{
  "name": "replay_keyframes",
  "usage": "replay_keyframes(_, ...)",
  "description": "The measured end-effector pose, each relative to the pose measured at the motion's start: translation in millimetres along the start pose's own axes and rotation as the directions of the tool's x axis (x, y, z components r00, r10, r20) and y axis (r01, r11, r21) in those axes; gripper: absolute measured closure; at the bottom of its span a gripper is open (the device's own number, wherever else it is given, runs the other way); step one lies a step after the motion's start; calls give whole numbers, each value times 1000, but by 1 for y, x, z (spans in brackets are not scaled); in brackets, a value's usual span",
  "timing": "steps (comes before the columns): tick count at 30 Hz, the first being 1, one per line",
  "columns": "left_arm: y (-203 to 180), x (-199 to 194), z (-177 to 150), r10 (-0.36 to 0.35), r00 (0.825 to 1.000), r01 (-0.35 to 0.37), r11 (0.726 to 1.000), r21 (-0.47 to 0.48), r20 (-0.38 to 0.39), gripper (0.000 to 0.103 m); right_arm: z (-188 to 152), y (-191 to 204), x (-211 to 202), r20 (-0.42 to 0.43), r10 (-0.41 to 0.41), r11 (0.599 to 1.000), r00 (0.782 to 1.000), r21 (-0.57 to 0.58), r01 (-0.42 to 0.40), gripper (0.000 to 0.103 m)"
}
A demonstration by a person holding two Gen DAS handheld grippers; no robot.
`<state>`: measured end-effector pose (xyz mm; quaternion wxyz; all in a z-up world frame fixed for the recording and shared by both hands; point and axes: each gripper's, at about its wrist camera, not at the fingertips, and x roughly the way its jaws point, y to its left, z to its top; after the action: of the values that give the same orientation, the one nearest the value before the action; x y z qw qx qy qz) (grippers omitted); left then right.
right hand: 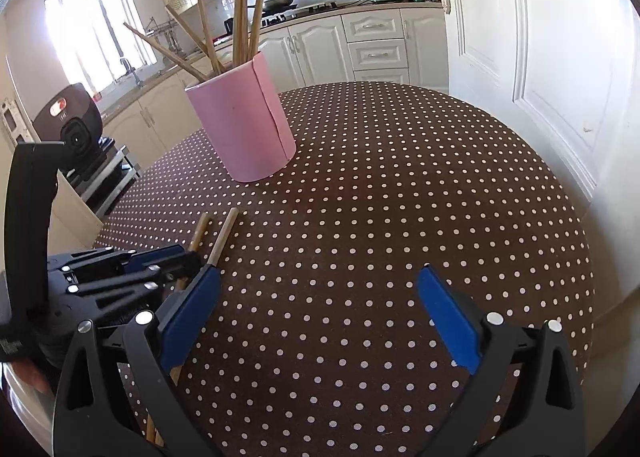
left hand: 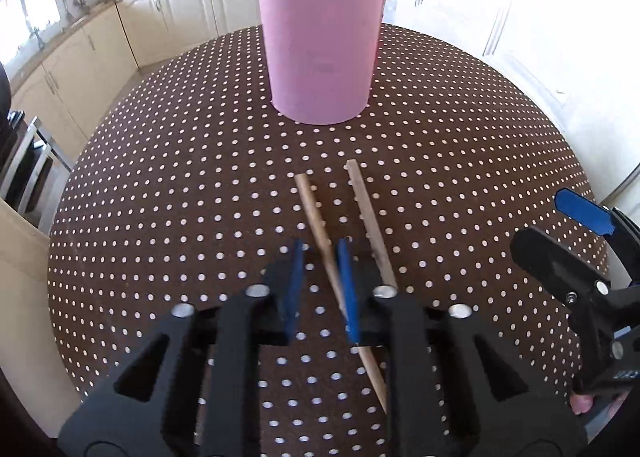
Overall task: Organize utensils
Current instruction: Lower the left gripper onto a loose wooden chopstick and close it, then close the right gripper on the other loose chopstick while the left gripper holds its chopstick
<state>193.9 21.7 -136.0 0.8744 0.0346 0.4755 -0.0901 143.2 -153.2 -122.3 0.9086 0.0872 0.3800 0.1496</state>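
Two chopsticks lie on the dotted tablecloth [left hand: 440, 145], short of the pink cup [left hand: 320, 45] that holds several more. The left gripper [left hand: 320, 281] brackets the left chopstick [left hand: 316, 213], its fingers narrow; whether both pads press it I cannot tell. The other chopstick [left hand: 370, 217] lies just beside. The right gripper [right hand: 320, 317] hovers spread wide, empty.

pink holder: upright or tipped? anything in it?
Upright. The pink holder stands on its base on the dotted tablecloth, and several chopsticks stick out of its open top. Two more chopsticks lie on the table.
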Motion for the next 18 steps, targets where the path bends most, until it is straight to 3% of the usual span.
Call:
replay_keyframes(3, 16, -1, 1, -57, 998, 56, 998, -41, -4, 97, 3, 9, 0, -6, 30, 1000, 1000, -5, -30, 8)
replay_keyframes(6, 28, -3, 0, -32, 999, 33, 998, -58, 10, 97, 8, 22, 2, -10, 43, 999, 999, -25, -43, 8)
replay_keyframes(10, 41, -5, -3, -75, 997, 77, 992, -105, 21, 97, 12, 46, 11, -30, 33, 995, 999, -88, -35, 10)
replay_keyframes(13, 51, -7, -6, -88, 996, 91, 990, -107, 29, 97, 12, 63, 22, -58, -7, 989, 998, -145, -1, 23)
replay_keyframes(16, 52, -9, -7, -81, 996, 83, 993, -78, 39, 97, 10, 76, 31, -65, -75, 979, 995, -194, 61, 28)
replay_keyframes(18, 53, -9, -11, -88, 995, 91, 993, -72, 43, 97, 9, 82, 35, -82, -68, 976, 994, -214, 49, 37)
